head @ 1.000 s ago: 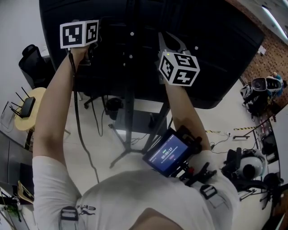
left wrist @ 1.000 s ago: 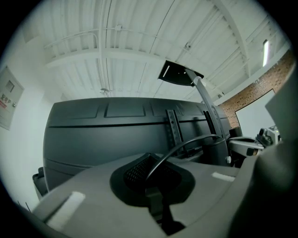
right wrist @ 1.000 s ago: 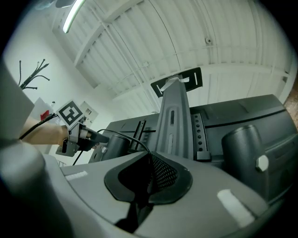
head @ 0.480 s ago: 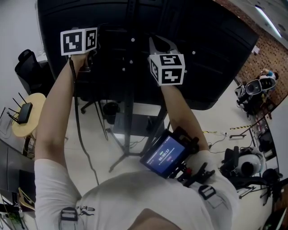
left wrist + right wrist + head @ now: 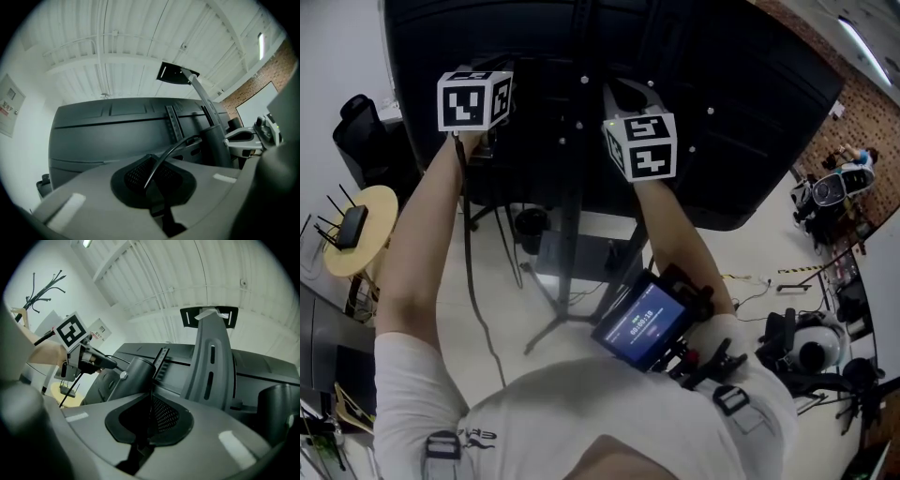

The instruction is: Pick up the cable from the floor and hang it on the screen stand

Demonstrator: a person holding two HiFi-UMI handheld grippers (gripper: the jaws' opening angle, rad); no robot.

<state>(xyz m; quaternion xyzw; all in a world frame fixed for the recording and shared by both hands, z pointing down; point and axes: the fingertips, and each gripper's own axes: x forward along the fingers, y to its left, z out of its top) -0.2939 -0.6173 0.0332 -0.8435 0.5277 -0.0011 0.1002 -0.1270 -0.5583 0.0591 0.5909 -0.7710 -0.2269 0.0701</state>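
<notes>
The black cable (image 5: 469, 272) hangs from my left gripper (image 5: 487, 141) down along the raised left arm. In the left gripper view the left gripper (image 5: 154, 173) is shut on the cable (image 5: 171, 150), which arcs up and right toward the stand post (image 5: 213, 140). The big black screen (image 5: 722, 112) shows its back, with the stand post (image 5: 572, 216) running down its middle. My right gripper (image 5: 630, 94) is raised just right of the post. In its own view the right gripper (image 5: 151, 413) is shut, facing the post (image 5: 136, 373) and a grey bracket (image 5: 211, 357).
A round wooden table (image 5: 373, 208) with a router stands at the left, beside a black chair (image 5: 366, 131). The stand's legs (image 5: 553, 328) spread over the floor below. Headsets and gear (image 5: 816, 347) lie at the right. A lit device (image 5: 645, 322) sits on the person's chest.
The right gripper has shifted left toward the stand post. The left gripper has moved slightly right and lower in the head view, still holding the cable.
</notes>
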